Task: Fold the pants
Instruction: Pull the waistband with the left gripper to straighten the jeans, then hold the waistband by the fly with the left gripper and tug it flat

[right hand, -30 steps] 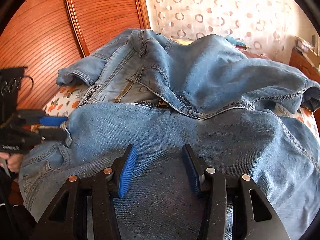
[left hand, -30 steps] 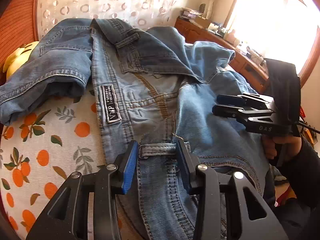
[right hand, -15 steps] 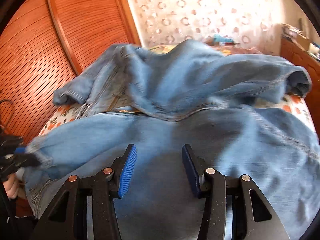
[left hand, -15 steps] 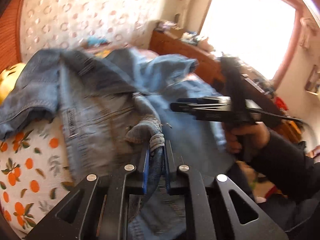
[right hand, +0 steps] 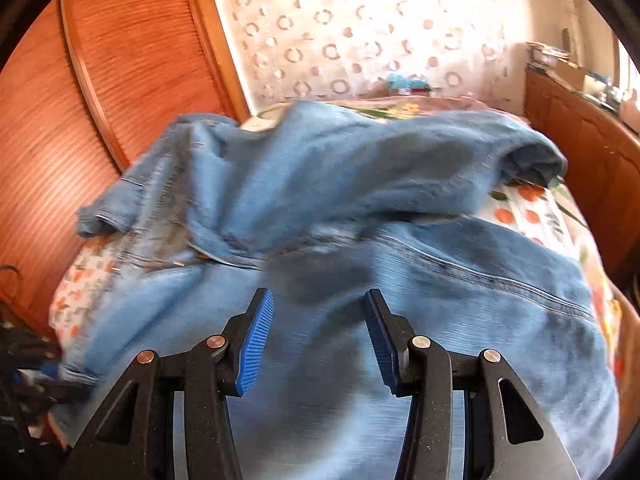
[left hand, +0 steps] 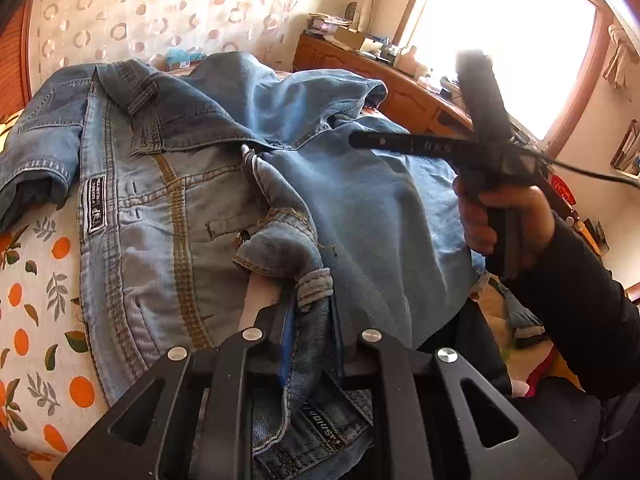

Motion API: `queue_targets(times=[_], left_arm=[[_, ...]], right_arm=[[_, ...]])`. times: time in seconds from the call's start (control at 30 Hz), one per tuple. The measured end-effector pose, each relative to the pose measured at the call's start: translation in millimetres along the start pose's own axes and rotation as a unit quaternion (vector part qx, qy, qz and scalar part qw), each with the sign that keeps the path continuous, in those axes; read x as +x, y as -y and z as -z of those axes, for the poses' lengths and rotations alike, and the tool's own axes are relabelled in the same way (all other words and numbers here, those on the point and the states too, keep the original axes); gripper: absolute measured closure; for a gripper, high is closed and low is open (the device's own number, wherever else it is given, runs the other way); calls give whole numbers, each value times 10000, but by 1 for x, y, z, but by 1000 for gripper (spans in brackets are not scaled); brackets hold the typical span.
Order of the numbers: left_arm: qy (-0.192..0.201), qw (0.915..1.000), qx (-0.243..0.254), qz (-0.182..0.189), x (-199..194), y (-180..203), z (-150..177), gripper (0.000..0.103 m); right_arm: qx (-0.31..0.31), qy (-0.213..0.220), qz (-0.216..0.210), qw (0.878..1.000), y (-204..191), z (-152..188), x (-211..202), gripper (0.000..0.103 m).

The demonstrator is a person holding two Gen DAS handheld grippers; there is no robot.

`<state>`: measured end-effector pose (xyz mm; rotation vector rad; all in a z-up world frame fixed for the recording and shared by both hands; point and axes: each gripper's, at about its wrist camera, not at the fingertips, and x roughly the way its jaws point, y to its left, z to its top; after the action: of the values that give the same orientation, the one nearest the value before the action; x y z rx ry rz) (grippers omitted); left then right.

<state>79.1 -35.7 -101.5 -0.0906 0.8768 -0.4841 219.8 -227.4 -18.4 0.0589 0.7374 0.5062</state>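
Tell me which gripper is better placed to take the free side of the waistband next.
Right, probably. The left gripper is clamped on a bunched part of the jeans waistband. The right gripper is open and empty above the denim, free to grab.

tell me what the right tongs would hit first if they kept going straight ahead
Most likely the jeans: the open right tongs point down at the denim spread just ahead, though the blur hides how near it is.

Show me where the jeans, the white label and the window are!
jeans [left hand: 380,208]: left wrist view, on the pale leg.
white label [left hand: 96,204]: left wrist view, on the patch's middle.
window [left hand: 520,44]: left wrist view, on the bright pane.
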Motion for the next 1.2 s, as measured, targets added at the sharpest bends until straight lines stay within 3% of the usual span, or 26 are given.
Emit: queue_targets(times=[0.3,0.57,0.7,0.97,1.2], left_arm=[[49,9999,-119,103,0,-4,7,87],[93,9998,-145,109,-2,-3,10,86],[89,9998,-153,109,-1,-4,9,86],[172,9991,-320,196,-24,-11,12,76],[506,9979,-365,145,-55,-22,4,73]], right_arm=[[-401,-198,-903,9949,-69,-21,13,54],[-524,-628,-1032,9913,-91,-27,43,54],[-669,-967,-835,9895,-87,-27,56,54],[-767,-1051,-653,9893,-77,-11,52,58],[-695,-759,-692,9923,-71,-1,40,58]])
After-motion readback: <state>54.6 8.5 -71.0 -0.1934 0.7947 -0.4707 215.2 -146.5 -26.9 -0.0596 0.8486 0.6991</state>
